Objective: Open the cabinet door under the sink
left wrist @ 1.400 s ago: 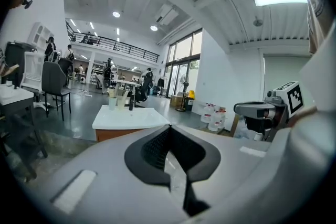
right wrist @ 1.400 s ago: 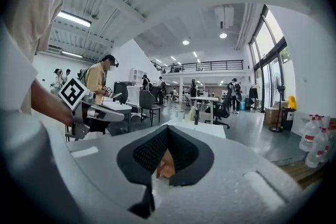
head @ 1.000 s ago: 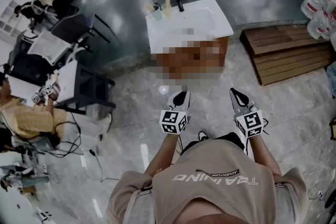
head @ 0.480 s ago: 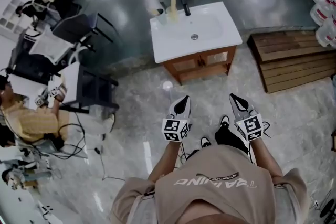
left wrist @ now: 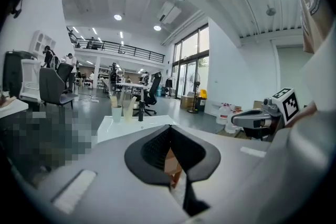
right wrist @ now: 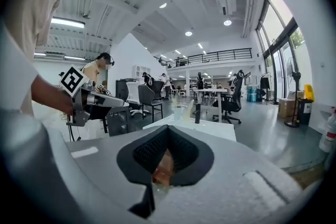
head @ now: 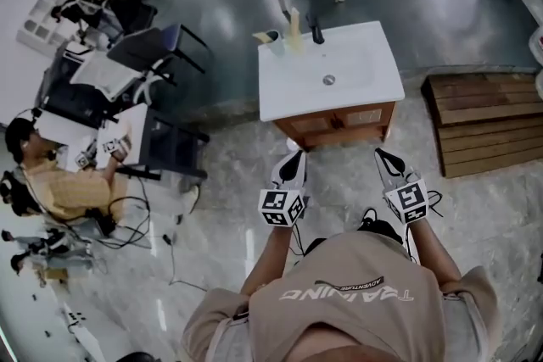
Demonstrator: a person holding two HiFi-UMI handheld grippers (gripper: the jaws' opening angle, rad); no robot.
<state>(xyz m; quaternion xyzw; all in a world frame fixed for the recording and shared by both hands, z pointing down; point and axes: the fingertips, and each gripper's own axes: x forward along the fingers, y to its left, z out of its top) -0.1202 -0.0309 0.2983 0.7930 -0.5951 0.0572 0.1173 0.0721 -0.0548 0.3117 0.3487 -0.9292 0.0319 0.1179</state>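
Note:
The sink cabinet stands ahead of me in the head view, with a white basin top [head: 293, 85] over a brown wooden front with two doors [head: 339, 121], both closed. My left gripper [head: 294, 158] is shut and empty, its tip a short way in front of the cabinet's left door. On the other side my right gripper [head: 383, 155] looks shut and empty too, just short of the right door. In the left gripper view the dark jaws [left wrist: 169, 131] meet, and brown cabinet wood [left wrist: 170, 162] shows below them. The right gripper view has the same: jaws [right wrist: 168, 131] together over wood [right wrist: 163, 170].
A black faucet [head: 316, 31] and a cup [head: 271, 38] stand at the back of the basin. A wooden pallet [head: 484, 119] lies to the right. A dark chair and desk [head: 165, 144] stand to the left, with a seated person [head: 59, 182] and floor cables beyond.
Both grippers have moved forward to the sink cabinet, which now sits closer and lower in the head view. Their jaws look the same throughout.

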